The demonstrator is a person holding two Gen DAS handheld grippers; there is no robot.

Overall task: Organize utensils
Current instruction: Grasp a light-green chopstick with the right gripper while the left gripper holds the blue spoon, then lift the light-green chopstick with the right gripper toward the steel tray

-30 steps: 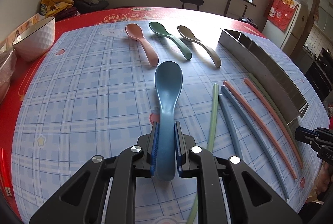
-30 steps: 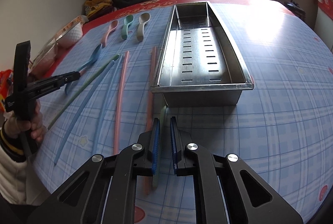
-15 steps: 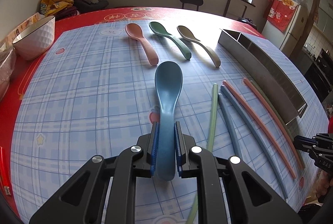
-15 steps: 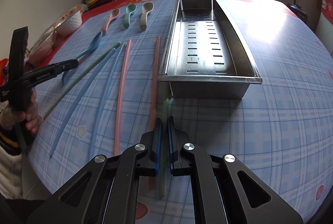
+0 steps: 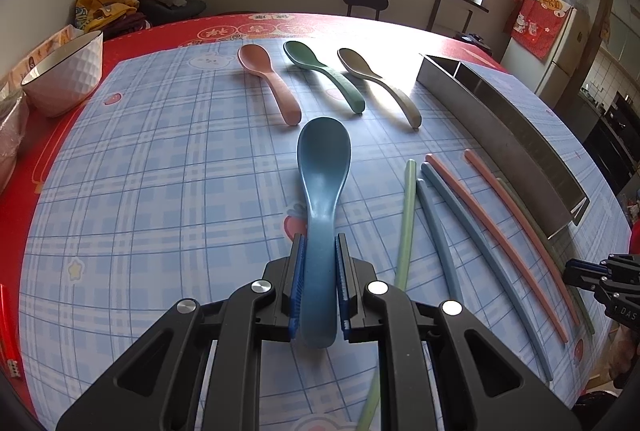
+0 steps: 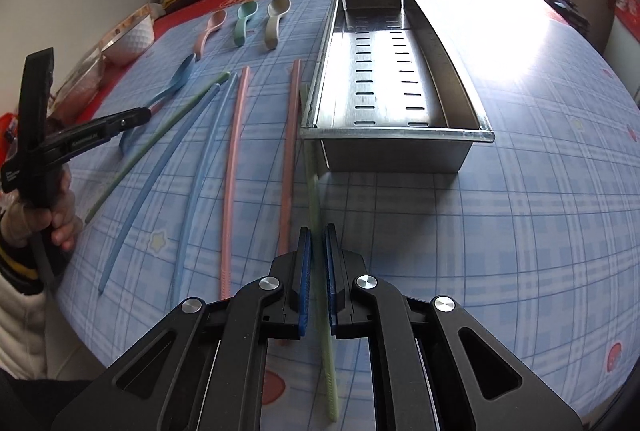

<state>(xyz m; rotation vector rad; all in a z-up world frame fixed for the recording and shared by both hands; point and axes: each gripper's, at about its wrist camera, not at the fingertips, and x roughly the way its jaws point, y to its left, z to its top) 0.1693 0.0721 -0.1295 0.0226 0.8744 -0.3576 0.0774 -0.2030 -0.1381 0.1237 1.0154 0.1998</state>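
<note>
Now green chopstick (image 6: pixel 316 191) beside tray (image 6: pixel 394 141) edge

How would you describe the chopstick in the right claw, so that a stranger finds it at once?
Start at the metal tray. Along its left side lie two pink chopsticks. The one meant is the pale green chopstick nearest the tray's corner, pinched by the right claw.

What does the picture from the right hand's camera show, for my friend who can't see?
The right gripper pinches a green chopstick lying on a blue checked tablecloth, just in front of an empty metal tray. More chopsticks and three spoons lie to the left.
</note>
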